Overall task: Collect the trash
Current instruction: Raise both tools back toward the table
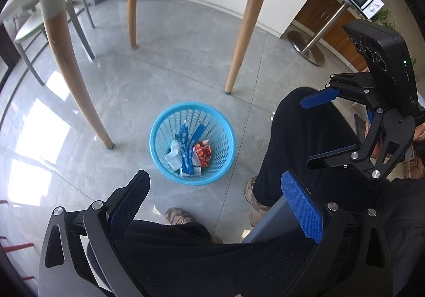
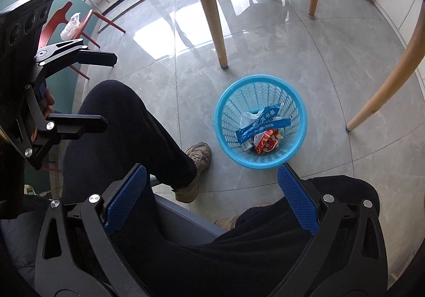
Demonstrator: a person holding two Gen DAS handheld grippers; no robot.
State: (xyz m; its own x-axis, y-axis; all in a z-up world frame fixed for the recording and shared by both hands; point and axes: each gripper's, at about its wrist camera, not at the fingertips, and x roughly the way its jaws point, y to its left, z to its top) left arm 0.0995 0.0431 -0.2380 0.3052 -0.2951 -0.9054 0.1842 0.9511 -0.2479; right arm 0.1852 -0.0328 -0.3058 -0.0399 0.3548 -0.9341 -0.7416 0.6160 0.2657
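A light blue plastic basket [image 1: 224,137] [image 2: 231,108] stands on the grey tiled floor beneath the table. Inside it lie a long blue wrapper [image 1: 186,148] [image 2: 261,124], a red wrapper [image 1: 203,155] [image 2: 267,143] and crumpled white paper [image 1: 172,156]. My left gripper [image 1: 216,201] [image 2: 110,90] hovers over a person's lap, short of the basket, open with nothing between its blue pads. My right gripper [image 2: 212,197] [image 1: 306,132] is held beside it at about the same height, also open and holding nothing.
A person's dark-trousered legs [image 1: 294,143] and beige shoes [image 2: 199,156] sit between the grippers and the basket. Wooden table legs [image 1: 236,58] [image 2: 212,21] ring the basket. A red chair [image 2: 85,21] carries a plastic bag; a grey chair [image 1: 29,31] stands further off.
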